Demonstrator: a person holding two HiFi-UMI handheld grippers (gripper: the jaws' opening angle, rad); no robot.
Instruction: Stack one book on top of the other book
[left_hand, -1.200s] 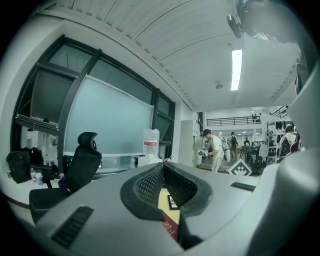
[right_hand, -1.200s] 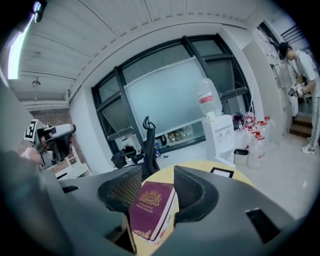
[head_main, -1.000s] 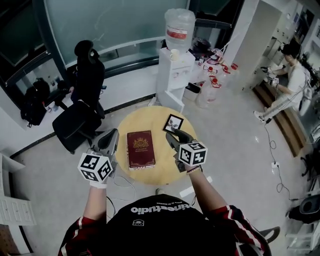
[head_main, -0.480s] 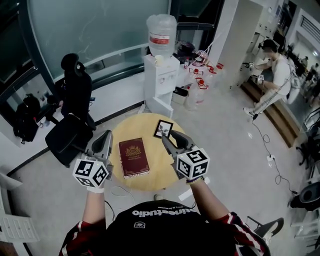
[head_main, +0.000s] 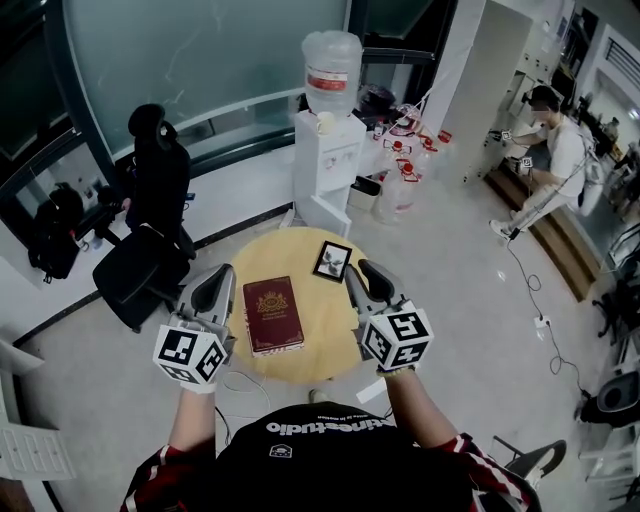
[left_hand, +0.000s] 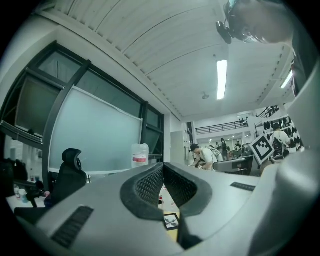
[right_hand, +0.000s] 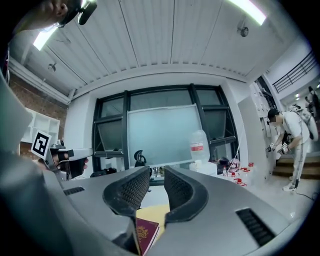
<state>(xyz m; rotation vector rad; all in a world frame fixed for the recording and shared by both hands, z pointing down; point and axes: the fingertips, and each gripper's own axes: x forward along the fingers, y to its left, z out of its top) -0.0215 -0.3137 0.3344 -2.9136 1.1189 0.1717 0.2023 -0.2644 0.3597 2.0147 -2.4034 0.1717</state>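
Round table (head_main: 325, 330): 2 books are laid apart, red book (head_main: 273, 314) and black book (head_main: 332, 260). Left gripper (head_main: 216, 283) is closed and empty. Right gripper (head_main: 370, 275) has just been narrowed to a slight gap, with nothing between its jaws.

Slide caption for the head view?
Dark red hardcover book and small black-covered book lie apart, unstacked, on round wooden table.

Reaches both forearms forward, side by side and apart. Holds left gripper (head_main: 216, 278) about level, pointing ahead, jaws closed tip to tip on nothing. Holds right gripper (head_main: 370, 272) level too, marker cube nearest the body, jaws parted by a narrow gap, having just been closing, with nothing between them.
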